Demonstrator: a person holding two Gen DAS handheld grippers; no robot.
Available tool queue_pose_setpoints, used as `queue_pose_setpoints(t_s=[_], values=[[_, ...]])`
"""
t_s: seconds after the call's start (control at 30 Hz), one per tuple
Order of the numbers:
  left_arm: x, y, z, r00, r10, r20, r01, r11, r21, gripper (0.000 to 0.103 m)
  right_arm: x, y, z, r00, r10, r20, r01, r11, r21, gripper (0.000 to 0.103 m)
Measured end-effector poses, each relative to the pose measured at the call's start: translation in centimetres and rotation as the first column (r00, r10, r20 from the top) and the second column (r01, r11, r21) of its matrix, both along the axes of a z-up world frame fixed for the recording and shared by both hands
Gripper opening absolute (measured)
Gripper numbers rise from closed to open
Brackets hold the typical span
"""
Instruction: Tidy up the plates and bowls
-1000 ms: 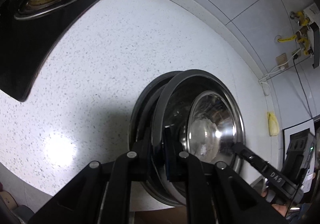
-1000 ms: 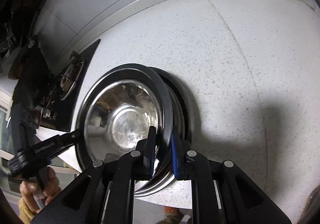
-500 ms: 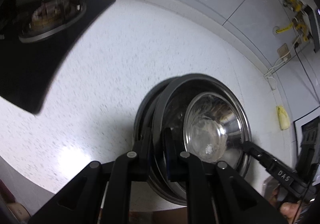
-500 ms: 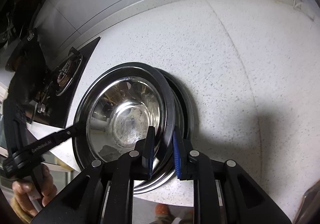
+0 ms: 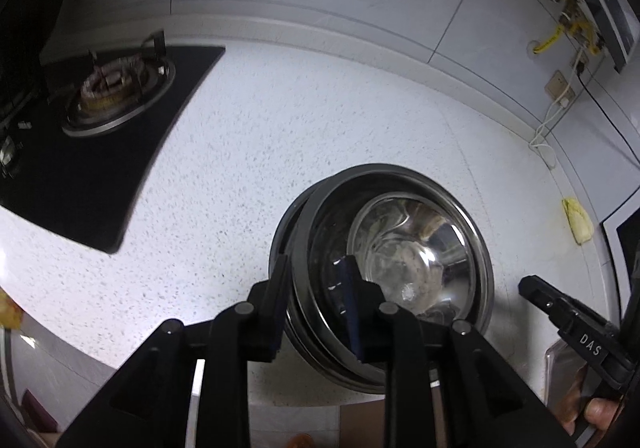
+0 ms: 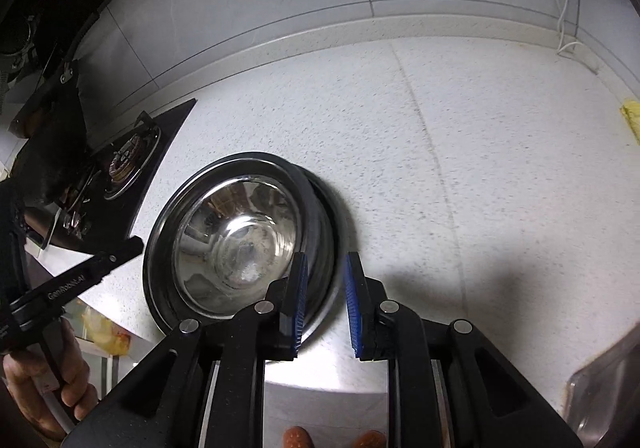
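A stack of shiny steel bowls (image 5: 404, 268) is seen in the lower middle of both wrist views, set upright on the speckled white tabletop (image 5: 280, 152) near its front edge. The top bowl (image 6: 236, 244) is nested slightly off-centre in the darker-rimmed ones beneath, reflections filling its polished inside.

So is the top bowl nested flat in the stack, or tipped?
Nested flat. The top bowl sits mouth up inside the lower rims, slightly off-centre, on the counter; no pads press it.
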State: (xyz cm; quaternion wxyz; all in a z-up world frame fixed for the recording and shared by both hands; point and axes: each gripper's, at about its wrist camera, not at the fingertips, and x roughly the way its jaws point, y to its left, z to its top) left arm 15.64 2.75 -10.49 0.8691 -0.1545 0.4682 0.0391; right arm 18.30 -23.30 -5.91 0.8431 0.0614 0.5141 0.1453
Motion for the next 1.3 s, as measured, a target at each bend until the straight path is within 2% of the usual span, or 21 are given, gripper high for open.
queue_pose_setpoints(t_s=[0.1, 0.17, 0.3, 0.43, 0.5, 0.63, 0.97, 1.13, 1.3], values=[[-1.0, -0.8, 1.0, 1.000, -0.002, 0.021, 0.001, 1.000, 0.030, 0.024, -0.7, -1.1, 0.6, 1.000, -0.008, 0.018, 0.008, 1.000, -0.016, 0.019], [-1.7, -1.3, 1.7, 0.999, -0.006, 0.037, 0.004, 0.999, 0.047, 0.024, -1.3, -1.8, 1.1, 0.999, -0.015, 0.038, 0.017, 0.999, -0.035, 0.029], [-2.8, -1.7, 2.8, 0.998, -0.010, 0.062, 0.005, 0.997, 0.078, 0.024, -2.2, -2.9, 2.1, 0.997, -0.016, 0.074, 0.020, 0.998, -0.055, 0.037], [-4.1, -2.1, 3.8, 0.995, -0.014, 0.097, 0.003, 0.994, 0.109, 0.024, -3.3, -3.8, 3.3, 0.994, -0.009, 0.108, 0.013, 0.999, -0.043, 0.052], [-4.8, -2.2, 4.4, 0.994, -0.009, 0.113, -0.005, 0.992, 0.125, 0.024, -4.1, -4.1, 3.9, 0.992, -0.003, 0.124, 0.008, 0.999, -0.042, 0.054], [-5.8, -2.3, 5.4, 0.990, -0.012, 0.139, -0.007, 0.990, 0.139, 0.024, -5.2, -4.6, 5.0, 0.987, -0.001, 0.159, 0.008, 0.999, -0.045, 0.065], [-8.4, -3.0, 8.5, 0.977, -0.039, 0.209, 0.000, 0.983, 0.184, 0.024, -7.6, -6.3, 6.9, 0.978, -0.025, 0.207, 0.031, 0.999, -0.022, 0.078], [-10.6, -3.2, 10.2, 0.966, -0.067, 0.250, 0.023, 0.984, 0.178, 0.024, -9.2, -6.7, 7.8, 0.970, -0.036, 0.240, 0.044, 0.999, -0.025, 0.081], [-12.4, -3.5, 11.6, 0.953, -0.108, 0.282, 0.050, 0.977, 0.208, 0.024, -11.0, -7.5, 9.2, 0.960, -0.049, 0.277, 0.061, 0.998, -0.033, 0.086]])
